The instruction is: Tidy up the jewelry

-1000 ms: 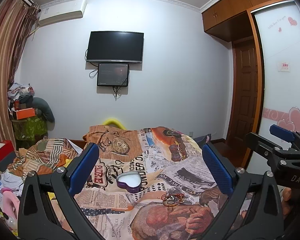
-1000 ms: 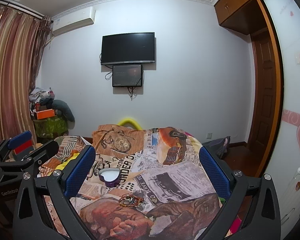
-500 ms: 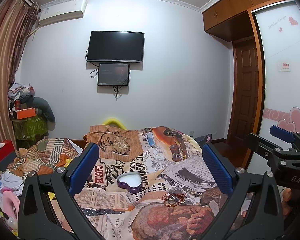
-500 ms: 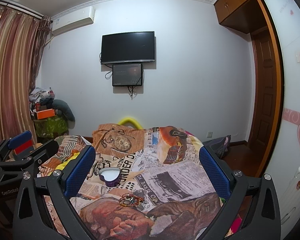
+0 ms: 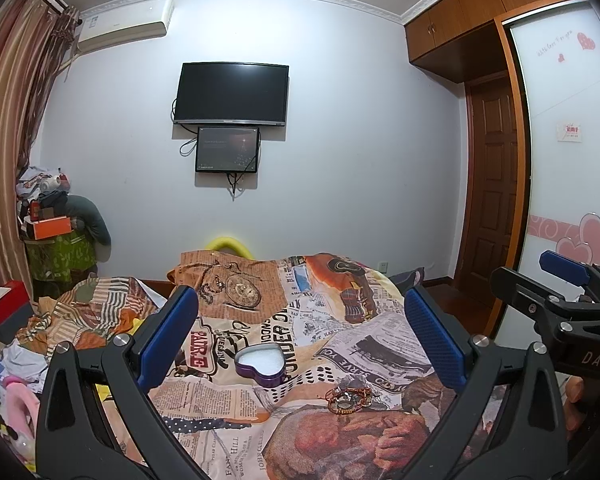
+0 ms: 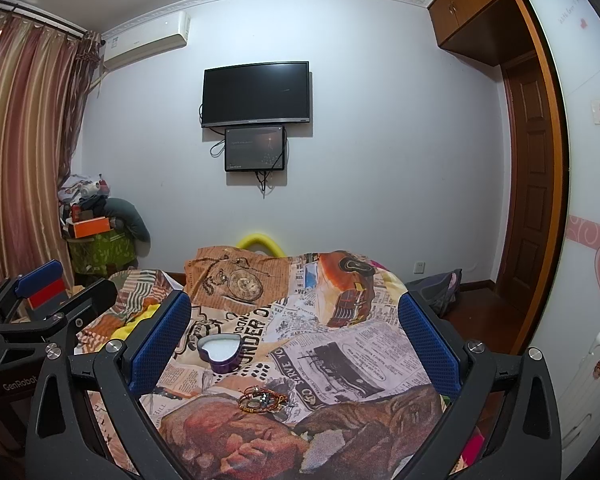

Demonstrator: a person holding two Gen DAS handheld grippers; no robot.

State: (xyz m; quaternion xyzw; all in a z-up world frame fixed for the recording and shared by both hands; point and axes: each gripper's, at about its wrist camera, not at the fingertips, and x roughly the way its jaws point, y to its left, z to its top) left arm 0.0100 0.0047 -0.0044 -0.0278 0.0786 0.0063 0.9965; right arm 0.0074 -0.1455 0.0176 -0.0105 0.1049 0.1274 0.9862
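Bracelet (image 5: 349, 395) on bed (image 5: 380, 344), heart tin (image 5: 260, 362) at its 11 o'clock; left hand-held gripper (image 5: 302, 336) and "GenRobot"-marked right hand-held gripper (image 6: 294, 338) both splayed, empty.

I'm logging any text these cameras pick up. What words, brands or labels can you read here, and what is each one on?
"DAS": on the right claw body, left wrist view.
"GenRobot": on the left claw body, cut off at the frame edge.
"PONDER O...", "FAN HILL", "JOHN CLE...": bedspread newsprint pattern.
Wardrobe door script, its small card, the air conditioner sticker: too small to read.

Bracelet (image 5: 348, 399) beads too small to tell.
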